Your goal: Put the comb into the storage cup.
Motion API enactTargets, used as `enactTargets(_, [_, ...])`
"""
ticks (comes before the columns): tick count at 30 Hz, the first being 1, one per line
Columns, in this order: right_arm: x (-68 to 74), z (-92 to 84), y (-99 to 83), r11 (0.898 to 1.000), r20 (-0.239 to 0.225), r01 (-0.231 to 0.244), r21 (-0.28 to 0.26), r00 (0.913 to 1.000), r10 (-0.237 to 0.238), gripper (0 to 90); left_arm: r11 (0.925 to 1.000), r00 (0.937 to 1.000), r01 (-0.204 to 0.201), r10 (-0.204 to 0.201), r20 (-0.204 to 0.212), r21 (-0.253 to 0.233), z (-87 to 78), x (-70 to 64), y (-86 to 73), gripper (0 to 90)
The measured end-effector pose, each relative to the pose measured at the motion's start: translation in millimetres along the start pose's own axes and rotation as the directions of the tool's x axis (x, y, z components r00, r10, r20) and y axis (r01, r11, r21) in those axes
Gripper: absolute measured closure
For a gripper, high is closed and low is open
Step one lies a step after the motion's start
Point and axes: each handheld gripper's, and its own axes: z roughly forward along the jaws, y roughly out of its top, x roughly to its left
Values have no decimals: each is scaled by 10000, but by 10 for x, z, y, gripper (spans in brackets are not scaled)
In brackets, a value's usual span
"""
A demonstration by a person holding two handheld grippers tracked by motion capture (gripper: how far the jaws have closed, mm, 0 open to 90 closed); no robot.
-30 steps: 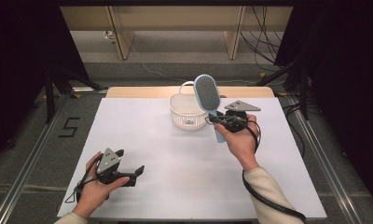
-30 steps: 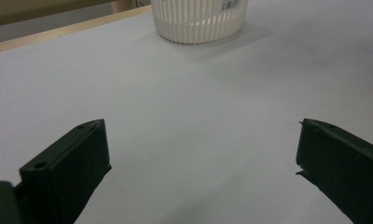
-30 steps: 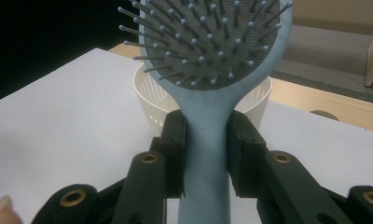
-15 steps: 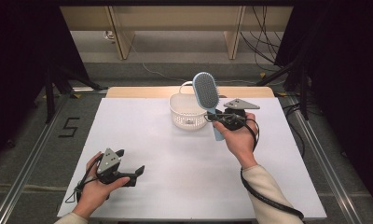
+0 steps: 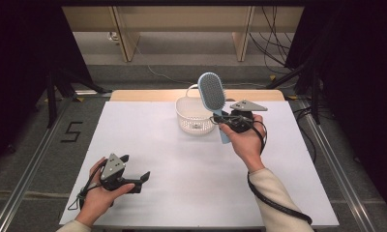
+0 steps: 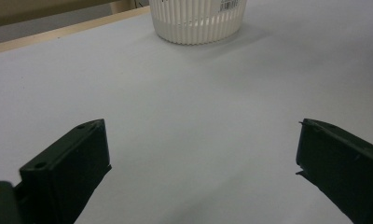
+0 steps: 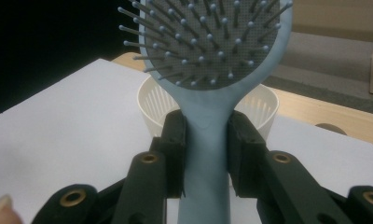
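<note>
At the near left corner of the white table, the person's left hand holds the left gripper low over the surface, its jaws spread wide apart and clasping nothing. In the left gripper view the two black jaws stand far apart at the bottom corners, with bare white tabletop between them and the ribbed wall of the white basket far ahead at the top.

Farther in and to the right, the right hand raises the right gripper above the table, the grey three-cornered plate on its top. Its jaws are clamped on the handle of a light blue hairbrush. The brush stands nearly upright, head up, with the lower end of the handle hanging below the gripper. In the right gripper view the jaws press both sides of the blue handle just under the oval head, whose grey pad carries ball-tipped bristles facing the camera.

Just behind and left of the brush, the white basket sits on the table near its far edge, apart from the brush. A wooden strip runs along that far edge.
</note>
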Motion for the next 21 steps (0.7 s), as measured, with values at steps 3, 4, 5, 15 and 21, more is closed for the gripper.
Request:
enactTargets(3, [-1, 8, 6, 10000, 23, 35, -5, 10000, -35, 711, 10000, 10000, 7, -7, -19, -3, -2, 2, 1, 20])
enactTargets(4, [-2, 11, 8, 10000, 22, 47, -22, 10000, -47, 711, 10000, 10000, 5, -5, -29, -1, -1, 2, 1, 20])
enactTargets(5, [-3, 12, 11, 10000, 12, 30, -33, 10000, -30, 711, 10000, 10000, 12, -12, -37, -7, 0, 3, 1, 20])
enactTargets(15, [-12, 35, 32, 10000, 83, 1, -72, 10000, 0, 711, 10000, 10000, 32, -32, -40, -42, -9, 12, 2, 20])
enactTargets(21, [-7, 54, 49, 9999, 101, 9, -165, 9999, -7, 710, 10000, 10000, 72, -72, -58, -34, -4, 9, 0, 20])
